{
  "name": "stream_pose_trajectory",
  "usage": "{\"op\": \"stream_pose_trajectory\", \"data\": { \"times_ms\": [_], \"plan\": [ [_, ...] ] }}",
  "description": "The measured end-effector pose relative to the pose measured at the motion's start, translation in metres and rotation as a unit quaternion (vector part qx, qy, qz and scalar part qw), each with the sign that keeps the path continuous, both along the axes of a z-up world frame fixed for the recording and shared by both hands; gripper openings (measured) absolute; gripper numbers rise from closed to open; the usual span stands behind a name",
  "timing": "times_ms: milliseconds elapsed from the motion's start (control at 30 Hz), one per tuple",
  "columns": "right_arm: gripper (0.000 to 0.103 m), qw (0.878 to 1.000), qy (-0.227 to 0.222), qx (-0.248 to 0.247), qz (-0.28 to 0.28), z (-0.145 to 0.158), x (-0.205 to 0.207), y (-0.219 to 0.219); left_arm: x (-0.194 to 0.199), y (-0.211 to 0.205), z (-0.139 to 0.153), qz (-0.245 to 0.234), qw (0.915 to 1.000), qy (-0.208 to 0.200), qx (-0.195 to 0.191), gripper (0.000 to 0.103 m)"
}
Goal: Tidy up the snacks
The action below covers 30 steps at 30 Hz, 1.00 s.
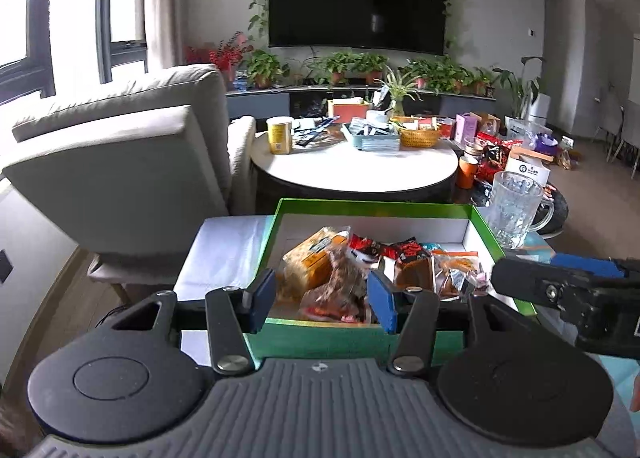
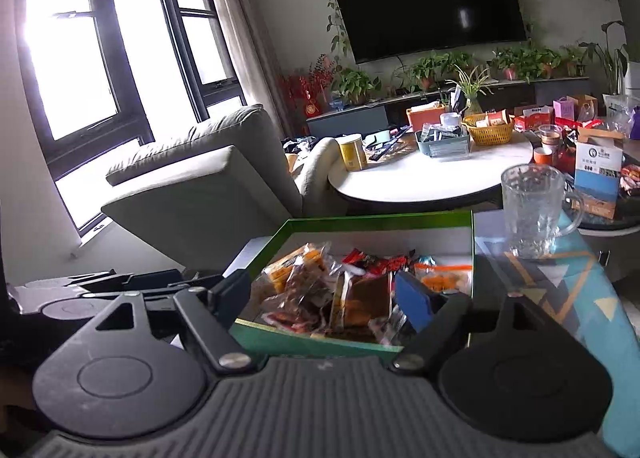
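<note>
Looking along our left gripper (image 1: 322,298), we see its blue pads parted with nothing clamped between them, poised above the near wall of the green box (image 1: 332,338). Inside the box lie the snacks (image 1: 360,270): an orange packet, red wrappers, a brown packet and a clear bag of orange pieces. From this view our right gripper (image 2: 326,298) shows only as a dark body entering at the right edge, so we cannot judge its jaws there. The right wrist view settles it: the jaws are spread wide and empty over the same pile. That view also shows the patterned tablecloth (image 2: 560,298) more fully, while the glass mug (image 1: 514,209) stands just beyond the box's far right corner. Some wrappers look blurred, perhaps crumpled.
</note>
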State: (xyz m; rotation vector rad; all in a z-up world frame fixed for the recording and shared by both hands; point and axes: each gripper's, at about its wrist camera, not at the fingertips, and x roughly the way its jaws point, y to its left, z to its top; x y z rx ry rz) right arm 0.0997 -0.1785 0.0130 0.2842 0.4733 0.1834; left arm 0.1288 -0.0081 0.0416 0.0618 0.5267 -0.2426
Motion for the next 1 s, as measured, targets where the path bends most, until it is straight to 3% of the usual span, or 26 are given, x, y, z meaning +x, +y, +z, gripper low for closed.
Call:
{"op": "stream_pose_trajectory", "data": {
  "times_ms": [300, 1000],
  "plan": [
    [0.076, 0.998, -0.012, -0.053, -0.028, -0.003, -0.037, 0.015, -0.040, 0.006, -0.003, 0.018, 0.9997, 0.014, -0.004, 0.048],
    [0.076, 0.998, -0.019, -0.029, -0.052, 0.000, -0.058, 0.011, -0.066, 0.004, 0.001, 0.037, 0.9991, 0.022, -0.002, 0.048]
  ]
}}
